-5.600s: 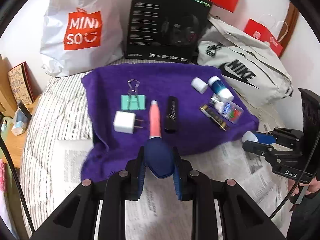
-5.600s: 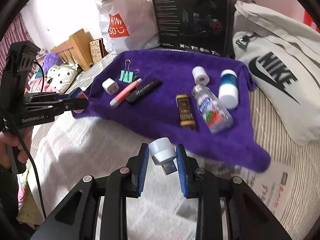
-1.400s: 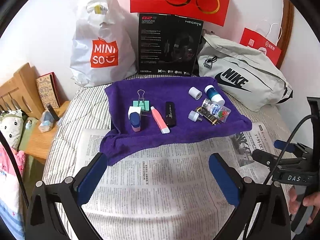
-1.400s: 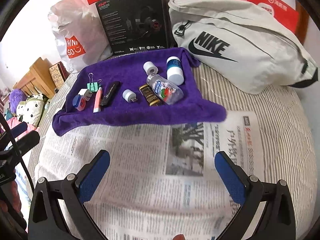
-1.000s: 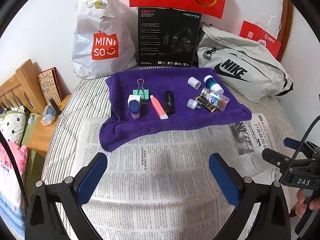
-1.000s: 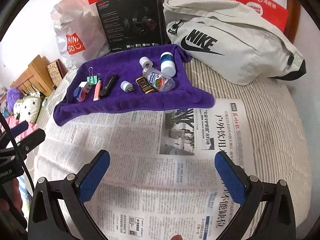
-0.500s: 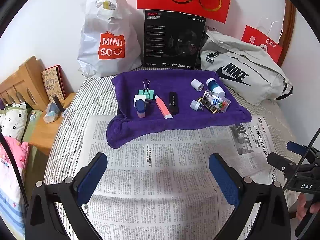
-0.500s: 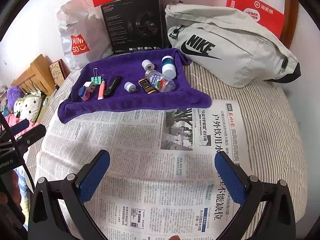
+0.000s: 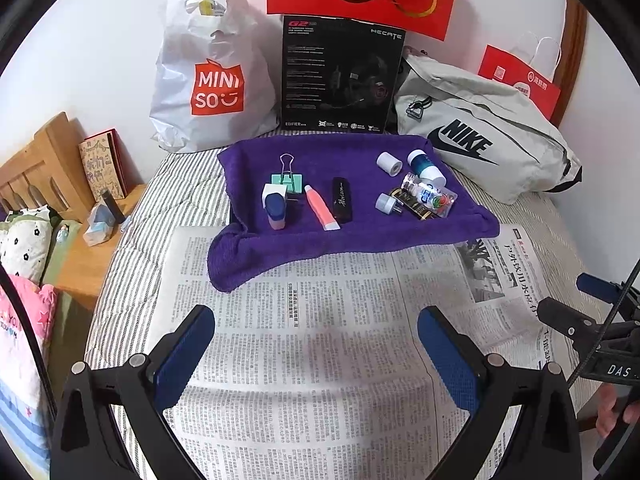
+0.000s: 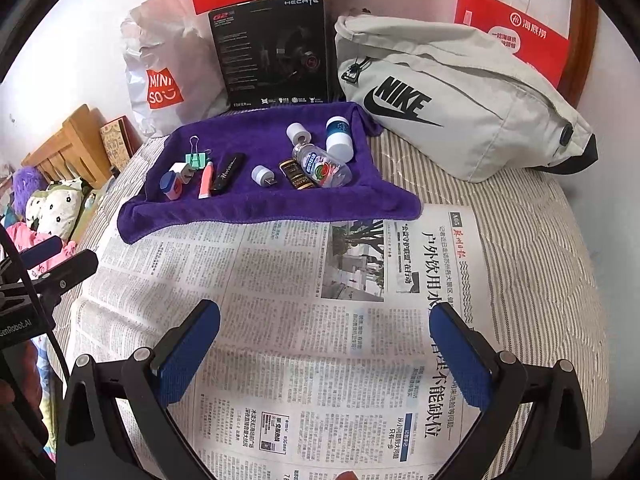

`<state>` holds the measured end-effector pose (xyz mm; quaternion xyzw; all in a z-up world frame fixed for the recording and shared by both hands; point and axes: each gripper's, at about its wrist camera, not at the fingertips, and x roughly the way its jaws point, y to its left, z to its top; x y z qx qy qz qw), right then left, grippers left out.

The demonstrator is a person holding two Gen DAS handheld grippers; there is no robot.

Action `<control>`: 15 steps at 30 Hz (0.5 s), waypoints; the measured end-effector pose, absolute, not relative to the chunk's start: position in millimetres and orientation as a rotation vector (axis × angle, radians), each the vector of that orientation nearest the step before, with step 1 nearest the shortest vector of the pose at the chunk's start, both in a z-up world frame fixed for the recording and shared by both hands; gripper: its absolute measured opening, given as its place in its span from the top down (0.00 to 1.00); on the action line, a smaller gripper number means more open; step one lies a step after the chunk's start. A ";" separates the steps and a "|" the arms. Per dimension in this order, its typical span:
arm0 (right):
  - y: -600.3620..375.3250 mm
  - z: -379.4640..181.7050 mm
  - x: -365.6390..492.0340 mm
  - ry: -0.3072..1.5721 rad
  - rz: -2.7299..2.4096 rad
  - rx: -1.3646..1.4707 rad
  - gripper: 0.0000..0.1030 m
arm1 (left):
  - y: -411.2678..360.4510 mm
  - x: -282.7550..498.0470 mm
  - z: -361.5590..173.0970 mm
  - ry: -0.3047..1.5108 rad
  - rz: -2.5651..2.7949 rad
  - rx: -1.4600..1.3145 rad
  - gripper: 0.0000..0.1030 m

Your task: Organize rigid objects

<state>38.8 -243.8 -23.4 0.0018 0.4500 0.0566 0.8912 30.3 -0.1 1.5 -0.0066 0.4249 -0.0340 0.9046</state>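
Left wrist view: the left tool (image 9: 316,344) is held low over the flat printed newspaper (image 9: 320,320), its blue ribbed pads spread wide apart and empty. The right tool (image 10: 324,344) is posed the same, also wide apart. The small rigid objects, among them a round white plug (image 10: 262,175) and a clear plastic bottle (image 10: 322,166), are laid on the fuzzy purple towel (image 9: 360,228) on the bed.
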 end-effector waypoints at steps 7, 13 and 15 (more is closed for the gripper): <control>-244.6 -21.8 36.8 0.925 0.115 0.004 0.00 | -1.5 29.9 1.4 0.878 -0.069 -0.011 0.00; -245.1 -20.7 34.9 0.919 0.119 0.003 0.00 | -1.4 30.0 0.9 0.883 -0.068 -0.010 0.00; -244.8 -20.5 34.5 0.918 0.119 0.002 0.00 | -0.3 30.4 -0.4 0.885 -0.070 -0.011 0.00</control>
